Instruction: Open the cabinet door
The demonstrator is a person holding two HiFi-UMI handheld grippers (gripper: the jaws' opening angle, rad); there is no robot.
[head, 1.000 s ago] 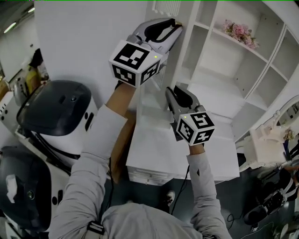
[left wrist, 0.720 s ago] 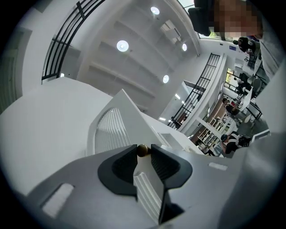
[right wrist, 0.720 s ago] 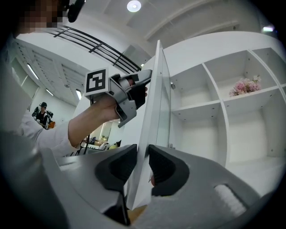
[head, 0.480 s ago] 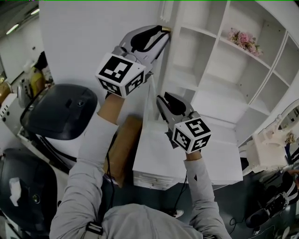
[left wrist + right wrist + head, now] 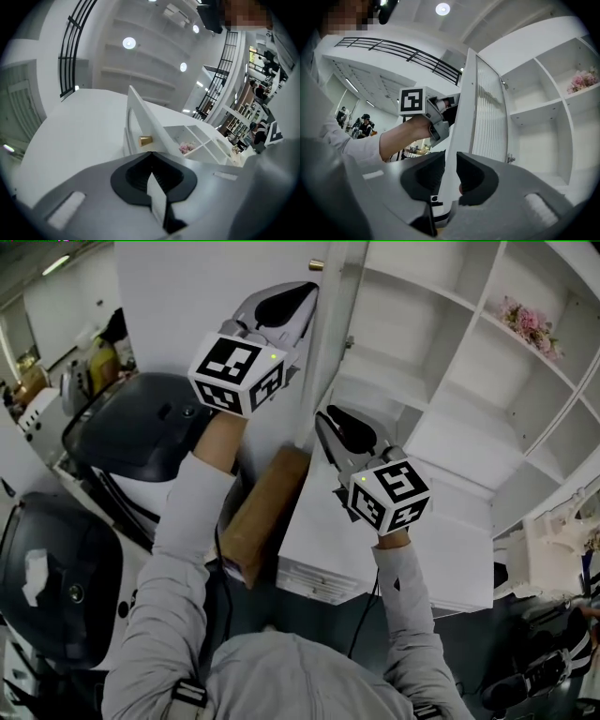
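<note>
Partway: cabinet door ajar, more swing left.
Right gripper, just closing, apparently clamps the door edge; left gripper shut.

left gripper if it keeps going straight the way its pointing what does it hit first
Probably the gold knob on the door: it sits just beyond the left gripper's shut tips, right in line. How much gap remains is hard to judge.
</note>
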